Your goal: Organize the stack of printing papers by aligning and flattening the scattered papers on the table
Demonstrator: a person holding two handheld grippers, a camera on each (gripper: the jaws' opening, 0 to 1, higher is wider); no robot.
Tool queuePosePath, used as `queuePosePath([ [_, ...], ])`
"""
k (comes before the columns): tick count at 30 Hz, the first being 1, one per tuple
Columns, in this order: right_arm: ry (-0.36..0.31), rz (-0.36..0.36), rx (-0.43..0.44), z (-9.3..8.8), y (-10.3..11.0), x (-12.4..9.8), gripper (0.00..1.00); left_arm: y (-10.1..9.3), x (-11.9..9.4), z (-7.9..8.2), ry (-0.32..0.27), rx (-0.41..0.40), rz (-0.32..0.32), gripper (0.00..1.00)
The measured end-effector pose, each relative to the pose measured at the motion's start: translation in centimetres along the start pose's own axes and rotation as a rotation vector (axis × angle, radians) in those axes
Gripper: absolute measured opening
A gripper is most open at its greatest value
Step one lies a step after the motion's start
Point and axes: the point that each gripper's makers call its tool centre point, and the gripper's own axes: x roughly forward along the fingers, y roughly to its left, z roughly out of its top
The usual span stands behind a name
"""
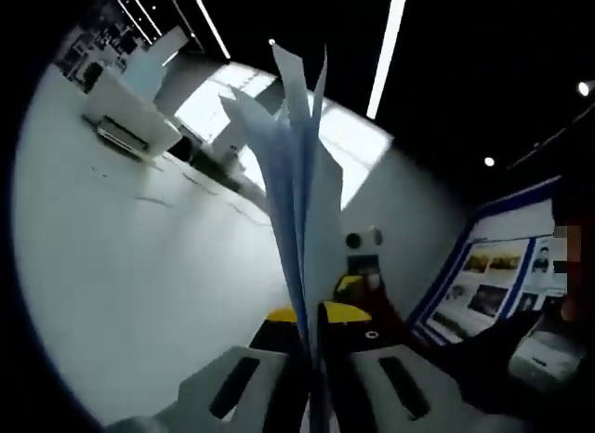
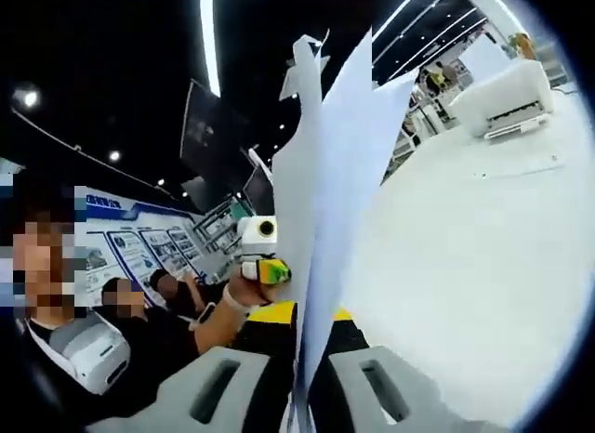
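Both claws had the papers (image 1: 297, 173) pinched edge-on; my left gripper (image 1: 311, 382) was closed nearly flat on the sheaf, and my right gripper (image 2: 299, 391) was clamped the same way on the same sheets, which stood upright between the jaws above the white table (image 1: 121, 266); top corners fanned apart and uneven; I judged the sheets light, limp and slick, liable to slide or crease; I'd grip low near the edges, firm, and tap them square on the table; a printer (image 2: 502, 98) sat beyond.
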Motion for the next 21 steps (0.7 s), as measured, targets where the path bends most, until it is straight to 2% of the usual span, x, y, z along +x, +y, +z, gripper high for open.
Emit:
queuePosePath([
  [14,-0.004,-0.020,0.057,-0.3,-1.3,-0.4,0.00,0.5,0.3,-0.4,0.003,-0.052,0.008,0.06],
  [17,-0.004,-0.031,0.082,-0.5,-1.9,-0.3,0.00,1.0,0.4,-0.9,0.005,-0.087,0.026,0.06],
  [21,-0.008,-0.055,0.156,-1.4,-3.5,-0.1,0.00,2.5,0.5,-1.6,0.009,-0.143,0.052,0.06],
])
